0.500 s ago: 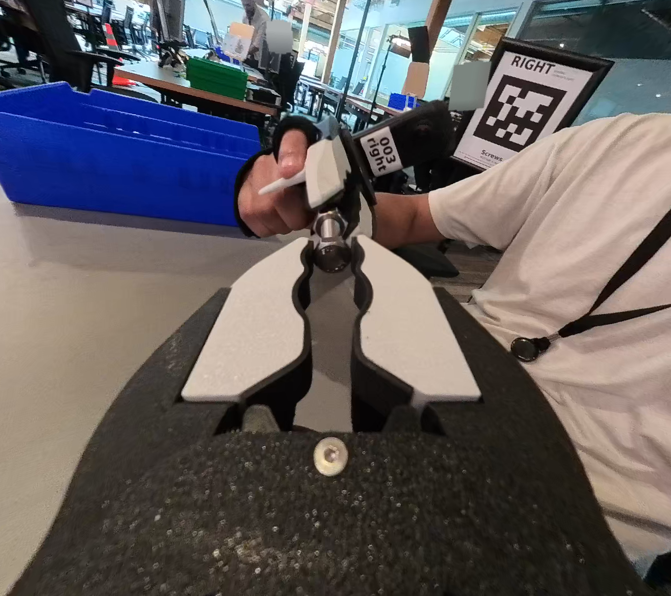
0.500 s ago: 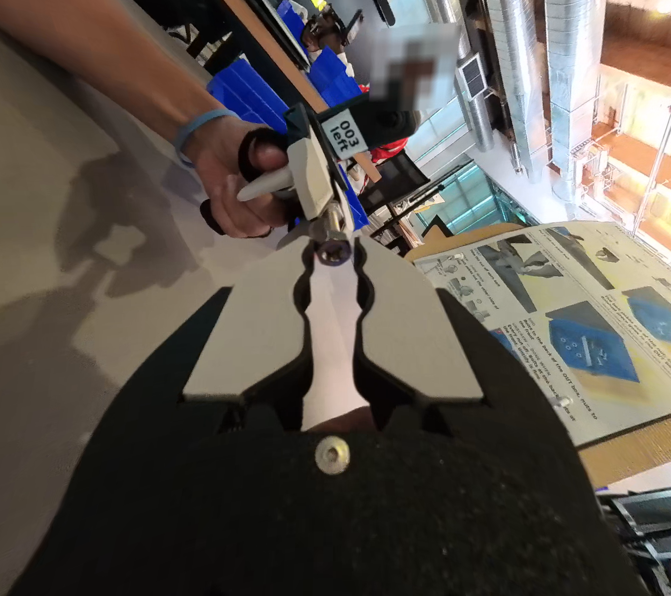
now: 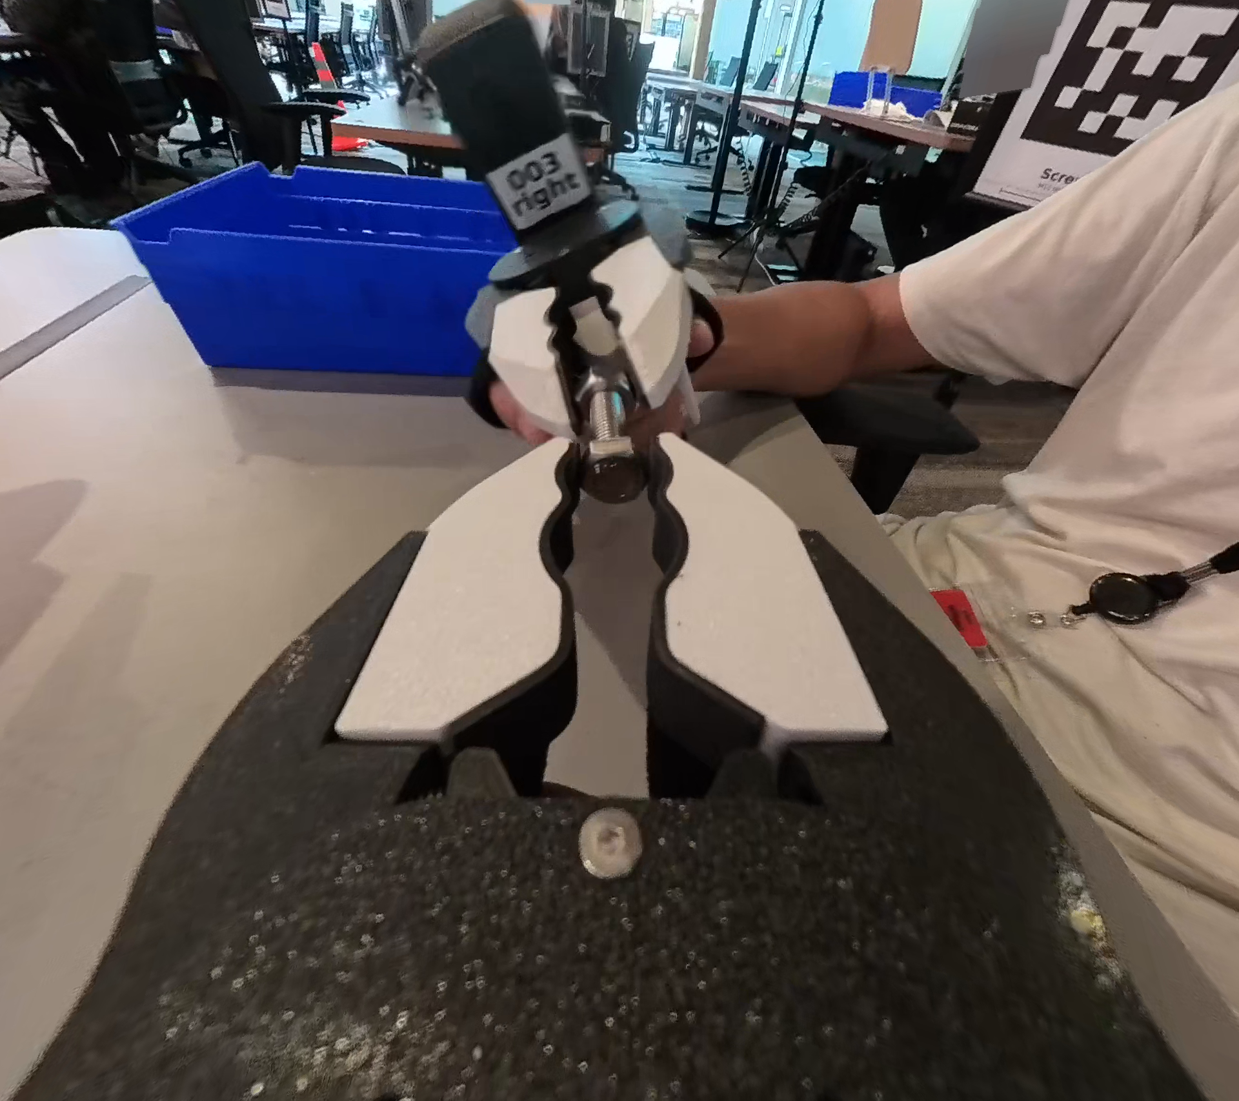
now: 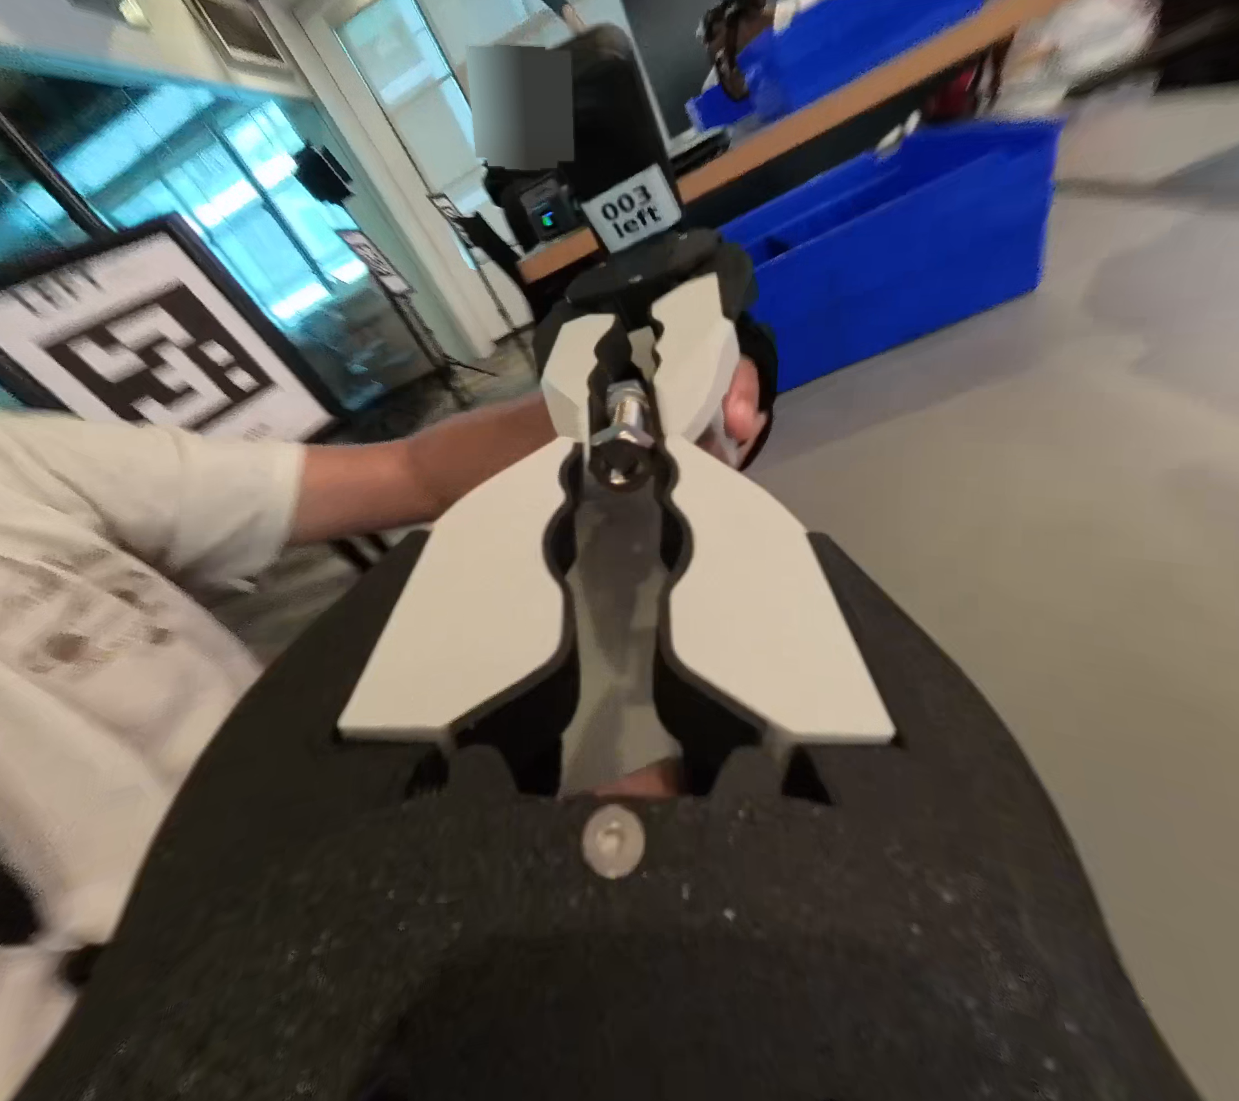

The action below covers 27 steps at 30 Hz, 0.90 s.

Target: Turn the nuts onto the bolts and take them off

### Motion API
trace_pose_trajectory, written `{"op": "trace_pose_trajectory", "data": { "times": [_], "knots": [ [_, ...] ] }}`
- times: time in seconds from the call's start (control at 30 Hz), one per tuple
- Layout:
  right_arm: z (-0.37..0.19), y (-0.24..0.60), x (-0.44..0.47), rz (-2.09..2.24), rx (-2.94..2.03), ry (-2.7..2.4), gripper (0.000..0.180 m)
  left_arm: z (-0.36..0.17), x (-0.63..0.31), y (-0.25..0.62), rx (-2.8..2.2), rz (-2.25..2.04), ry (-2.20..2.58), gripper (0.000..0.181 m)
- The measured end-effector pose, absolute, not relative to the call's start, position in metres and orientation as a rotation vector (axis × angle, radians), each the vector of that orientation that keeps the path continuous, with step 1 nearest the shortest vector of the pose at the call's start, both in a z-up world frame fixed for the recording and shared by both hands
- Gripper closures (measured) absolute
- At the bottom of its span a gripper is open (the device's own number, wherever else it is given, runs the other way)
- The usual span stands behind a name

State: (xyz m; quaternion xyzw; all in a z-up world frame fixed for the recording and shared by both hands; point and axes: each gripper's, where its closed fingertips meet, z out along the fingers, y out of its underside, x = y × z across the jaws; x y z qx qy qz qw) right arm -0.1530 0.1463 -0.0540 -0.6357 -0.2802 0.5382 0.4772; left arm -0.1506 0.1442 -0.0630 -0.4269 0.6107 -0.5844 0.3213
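**A:** The two claws meet nose to nose above the grey table, on the near side of the blue bin, toward the person's white shirt.

**B:** And the bolt is between them, up in the air and clear of the table. Its threaded shank bridges the small gap from one claw to the other.

**A:** The left gripper has its fingertips pinched on a hex piece at the near end of that shank. The white fingers touch it on both sides, and they stand apart only farther back.

**B:** Is that a bolt head or a nut?

**A:** I cannot tell from the left wrist view. I see six flats and a round dark face looking at the camera.

**B:** The right gripper tilts down from the bin side. A hand is wrapped around it, and it is clamped on the far end of the shank. Something shiny sits deep between its fingers.

**A:** The right wrist view shows a similar grip. Its fingertips are closed on a hex piece with a dark centre, and the shank runs on into the left claw. The bin is off to the side behind it.

**B:** That view is blurred, so the fine detail is lost.
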Motion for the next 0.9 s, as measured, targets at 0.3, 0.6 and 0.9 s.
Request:
{"op": "trace_pose_trajectory", "data": {
  "times": [0.3, 0.6, 0.9],
  "knots": [
    [-0.064, 0.140, -0.144, 0.024, -1.100, -1.201, 0.142, -0.067, -0.152, 0.134, -1.124, -1.597, 1.661, 0.162],
    [-0.053, 0.138, -0.151, 0.855, -1.434, -0.926, 0.162, -0.067, -0.153, 0.130, -1.103, -1.555, 1.690, 0.162],
    [-0.057, 0.144, -0.153, 1.038, -1.452, -0.818, 0.145, -0.065, -0.154, 0.139, -1.117, -1.537, 1.656, 0.162]
  ]
}}
